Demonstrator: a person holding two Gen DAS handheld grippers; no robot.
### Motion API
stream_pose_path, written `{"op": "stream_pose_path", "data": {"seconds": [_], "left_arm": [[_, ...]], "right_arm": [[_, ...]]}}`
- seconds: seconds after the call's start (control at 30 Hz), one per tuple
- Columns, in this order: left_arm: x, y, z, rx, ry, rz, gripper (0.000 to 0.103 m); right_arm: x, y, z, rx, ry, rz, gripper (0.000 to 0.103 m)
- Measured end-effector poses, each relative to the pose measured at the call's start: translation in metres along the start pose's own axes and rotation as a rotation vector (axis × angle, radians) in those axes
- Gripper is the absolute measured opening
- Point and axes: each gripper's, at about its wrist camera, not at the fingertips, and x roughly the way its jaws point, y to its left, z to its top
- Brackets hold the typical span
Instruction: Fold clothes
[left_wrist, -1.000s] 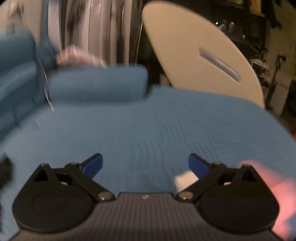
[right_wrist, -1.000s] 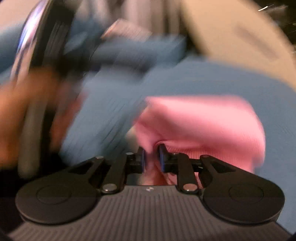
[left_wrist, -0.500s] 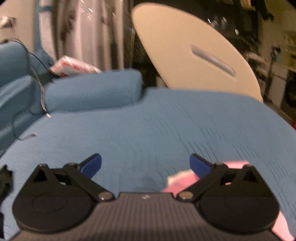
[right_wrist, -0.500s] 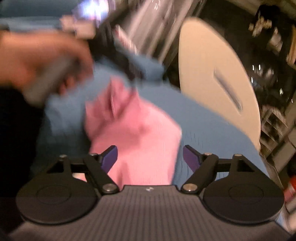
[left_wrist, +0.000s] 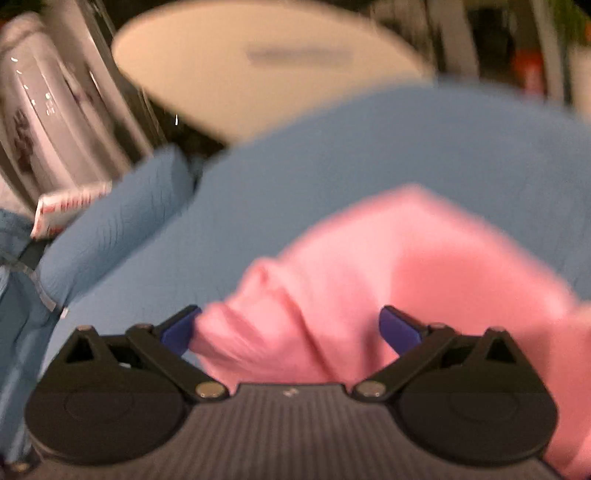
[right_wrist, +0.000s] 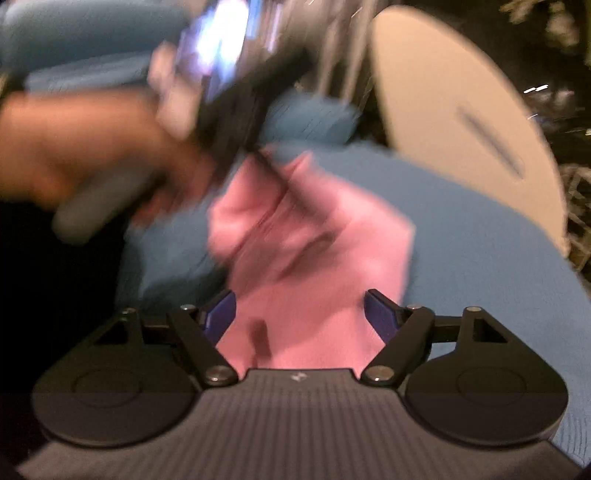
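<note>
A crumpled pink garment (left_wrist: 388, 277) lies on the blue quilted bed cover (left_wrist: 369, 147). My left gripper (left_wrist: 290, 326) is open and low over it, a bunched fold lying between its wide blue pads and brushing the left pad (left_wrist: 181, 328). My right gripper (right_wrist: 301, 314) is open too and hovers at the near edge of the pink garment (right_wrist: 314, 240), gripping nothing. In the right wrist view a person's hand (right_wrist: 74, 158) holds the blurred black left tool, which reaches down to the garment's far left part.
A blue pillow (left_wrist: 122, 221) lies at the back left with a red-and-white packet (left_wrist: 70, 210) behind it. A cream oval board (left_wrist: 258, 74) leans beyond the bed, also the cream board (right_wrist: 461, 129) at right. Bare blue cover (right_wrist: 480, 258) spreads to the right.
My right gripper let go of the pink garment, opened wide and drew back. My left gripper rolled and moved down over the garment, which now lies between its open pads.
</note>
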Motion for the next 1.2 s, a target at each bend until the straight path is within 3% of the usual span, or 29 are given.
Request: {"op": "stream_pose_path", "data": {"seconds": [0.07,0.13,0.2,0.23,0.33,0.4,0.5,0.57,0.67,0.73,0.83,0.9,1.0,1.07,1.2], "left_arm": [[0.007,0.016,0.000,-0.102,0.034,-0.013,0.103],[0.013,0.033,-0.001,-0.203,0.067,-0.027,0.103],[0.019,0.050,-0.002,-0.306,0.098,-0.037,0.103],[0.019,0.057,-0.005,-0.340,0.106,-0.037,0.103],[0.023,0.073,-0.013,-0.433,0.127,-0.028,0.103],[0.025,0.077,-0.014,-0.469,0.140,-0.041,0.103],[0.024,0.081,-0.017,-0.515,0.159,-0.064,0.103],[0.024,0.095,-0.020,-0.544,0.172,-0.083,0.103],[0.035,0.108,-0.024,-0.594,0.193,-0.111,0.103],[0.040,0.115,-0.028,-0.627,0.205,-0.130,0.103],[0.041,0.118,-0.033,-0.641,0.213,-0.136,0.103],[0.042,0.118,-0.032,-0.632,0.211,-0.133,0.103],[0.044,0.119,-0.030,-0.626,0.211,-0.132,0.103],[0.046,0.120,-0.029,-0.625,0.212,-0.134,0.103],[0.045,0.119,-0.027,-0.616,0.208,-0.127,0.103]], "right_arm": [[0.001,-0.006,-0.001,0.041,-0.002,-0.012,0.080],[0.011,-0.011,-0.006,0.085,0.104,0.010,0.079],[0.027,-0.016,-0.020,0.131,0.289,0.020,0.079],[0.030,-0.018,-0.023,0.142,0.330,0.019,0.079],[0.015,-0.031,-0.012,0.208,0.266,0.028,0.079],[0.001,-0.038,-0.006,0.239,0.162,0.016,0.079],[-0.002,-0.042,-0.007,0.265,0.118,0.012,0.080],[0.021,-0.044,-0.018,0.282,0.265,0.038,0.080],[0.024,-0.042,-0.021,0.262,0.340,0.044,0.080],[0.014,-0.049,-0.016,0.278,0.295,0.055,0.080],[-0.008,-0.064,-0.005,0.340,0.141,0.069,0.079],[-0.029,-0.068,0.013,0.376,-0.110,0.057,0.080],[-0.047,-0.071,0.024,0.372,-0.295,0.061,0.080],[-0.038,-0.070,0.019,0.374,-0.265,0.089,0.080],[-0.013,-0.066,0.006,0.412,-0.159,0.241,0.080]]}}
